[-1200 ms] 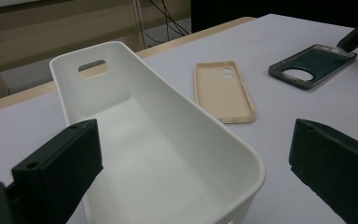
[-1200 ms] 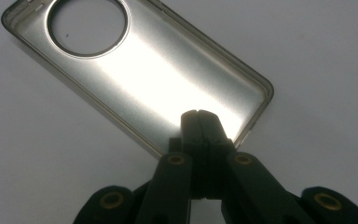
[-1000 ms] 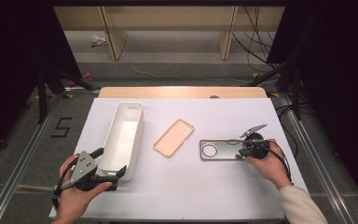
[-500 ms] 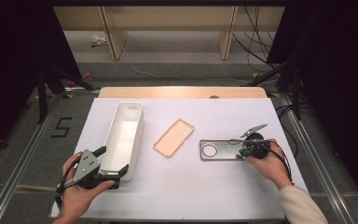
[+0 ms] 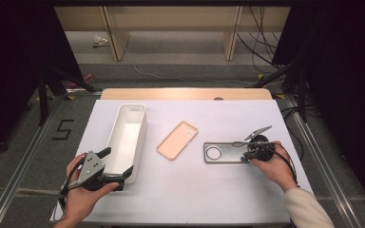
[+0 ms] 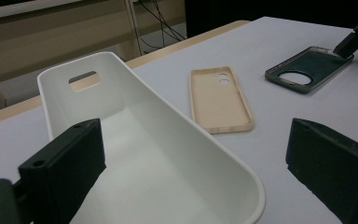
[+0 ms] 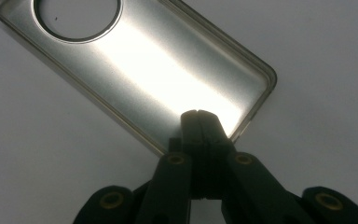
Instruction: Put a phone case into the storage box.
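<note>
The right gripper (image 7: 199, 114), jaws pressed together, rests its tip on the near end of the grey phone case (image 7: 158, 70); whether it pinches the rim I cannot tell. That case lies flat on the white table (image 5: 247, 114), right of the peach phone case (image 5: 177, 139). The left gripper (image 5: 120, 164) stands spread astride the white bin's (image 5: 123, 137) near end. Judging by this, nothing is binned yet; both cases remain.

Both black tools carry brass-coloured screws, the left tool (image 5: 116, 167) a grey three-cornered plate, the right arm a cream sleeve (image 5: 309, 209).
</note>
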`<state>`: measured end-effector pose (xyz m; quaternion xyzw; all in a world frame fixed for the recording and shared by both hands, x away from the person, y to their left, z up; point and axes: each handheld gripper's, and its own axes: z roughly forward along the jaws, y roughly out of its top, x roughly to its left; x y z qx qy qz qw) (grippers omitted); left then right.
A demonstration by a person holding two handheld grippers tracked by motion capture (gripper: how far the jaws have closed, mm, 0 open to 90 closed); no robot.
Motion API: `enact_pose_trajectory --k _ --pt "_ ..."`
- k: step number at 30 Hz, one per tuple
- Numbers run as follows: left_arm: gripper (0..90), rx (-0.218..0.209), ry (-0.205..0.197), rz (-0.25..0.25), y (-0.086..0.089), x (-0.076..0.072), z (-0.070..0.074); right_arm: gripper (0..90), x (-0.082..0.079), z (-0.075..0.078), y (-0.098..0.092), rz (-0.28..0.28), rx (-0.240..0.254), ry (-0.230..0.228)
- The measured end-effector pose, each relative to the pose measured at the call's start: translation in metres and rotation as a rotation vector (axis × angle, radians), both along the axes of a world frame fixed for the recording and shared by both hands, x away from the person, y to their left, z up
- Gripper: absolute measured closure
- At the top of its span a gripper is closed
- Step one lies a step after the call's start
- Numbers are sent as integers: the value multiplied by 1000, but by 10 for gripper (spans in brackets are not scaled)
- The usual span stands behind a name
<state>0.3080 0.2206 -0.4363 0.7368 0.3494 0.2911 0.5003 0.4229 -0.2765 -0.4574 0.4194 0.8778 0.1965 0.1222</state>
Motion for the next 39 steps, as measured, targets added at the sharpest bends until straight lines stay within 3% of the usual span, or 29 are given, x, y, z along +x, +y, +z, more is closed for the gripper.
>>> enact_pose_trajectory --k 13,23,31,39 --pt "66 25 -4 -28 -6 0 0 900 -2 -1 5 46 -24 45" --pt "70 27 1 -33 -5 0 0 900 -12 2 16 121 -49 108" --pt "71 25 3 -32 -5 -1 0 900 -27 3 37 199 -71 175" --pt "71 25 3 -33 -5 -1 0 900 -34 4 54 232 -98 201"
